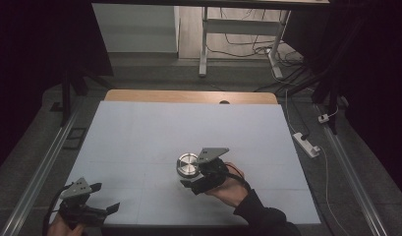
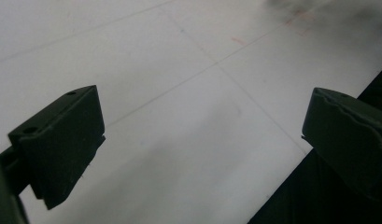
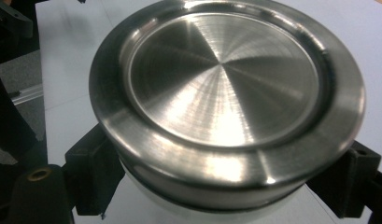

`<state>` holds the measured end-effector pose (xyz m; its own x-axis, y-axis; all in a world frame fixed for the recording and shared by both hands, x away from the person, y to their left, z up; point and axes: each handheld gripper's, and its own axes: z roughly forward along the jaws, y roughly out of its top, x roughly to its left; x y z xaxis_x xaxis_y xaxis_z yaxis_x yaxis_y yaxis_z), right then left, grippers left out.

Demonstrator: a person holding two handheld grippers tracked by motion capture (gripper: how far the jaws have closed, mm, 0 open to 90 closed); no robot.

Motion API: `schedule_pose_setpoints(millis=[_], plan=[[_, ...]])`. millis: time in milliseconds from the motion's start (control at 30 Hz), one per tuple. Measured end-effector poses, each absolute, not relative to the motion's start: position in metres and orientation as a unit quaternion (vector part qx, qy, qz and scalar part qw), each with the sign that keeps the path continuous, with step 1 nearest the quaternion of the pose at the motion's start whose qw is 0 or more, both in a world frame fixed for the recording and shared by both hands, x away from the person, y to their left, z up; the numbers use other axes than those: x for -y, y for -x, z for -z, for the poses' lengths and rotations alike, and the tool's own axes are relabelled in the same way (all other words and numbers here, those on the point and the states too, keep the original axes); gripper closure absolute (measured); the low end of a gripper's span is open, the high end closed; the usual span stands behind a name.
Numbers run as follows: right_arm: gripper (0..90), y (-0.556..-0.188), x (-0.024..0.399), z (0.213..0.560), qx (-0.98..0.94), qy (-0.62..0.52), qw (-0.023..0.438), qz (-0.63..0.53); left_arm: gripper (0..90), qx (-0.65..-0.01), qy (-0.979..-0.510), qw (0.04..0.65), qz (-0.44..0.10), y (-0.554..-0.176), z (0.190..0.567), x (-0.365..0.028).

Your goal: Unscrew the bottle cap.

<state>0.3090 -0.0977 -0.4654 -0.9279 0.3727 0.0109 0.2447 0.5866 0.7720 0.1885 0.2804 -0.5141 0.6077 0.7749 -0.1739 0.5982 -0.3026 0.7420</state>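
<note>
The right gripper is closed on a round steel container that stands near the middle of the table, a little toward the person's side. In the right gripper view the two black jaws press from opposite sides on the body just under the wide lid; the lid overhangs them. The left gripper hangs at the near left corner of the table, well apart from the container, with its jaws wide and nothing between them.

The step in hand looks like holding the container, perhaps to lift or steady it. To do this well, I think the grip should stay low under the lid rim, so the rim can rest on the jaws if the smooth wall slips. The jaws should stay level and on opposite sides of the round body, because a round wall can turn or squeeze out from an off-centre grip. A slow, straight lift would be safer than a tilt, since I cannot tell if the lid is fixed or only laid on.

The lid is brushed metal with fine circular marks, shiny, with a flat sunken centre and a rounded raised rim. The part below it seems paler, but little of it shows. The table cover is matt, pale and smooth, with thin lines. The jaws are dull black plastic, blocky in shape.
</note>
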Motion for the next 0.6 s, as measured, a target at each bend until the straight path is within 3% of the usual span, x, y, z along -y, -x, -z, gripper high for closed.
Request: schedule_pose_setpoints(millis=[600], plan=[[15.1, -0.309, 0.097, 0.466, -0.887, -0.169, 0.075, -0.424, 0.0, -0.351, -0.832, 0.415, -0.111, -0.231, 0.488, -0.232]])
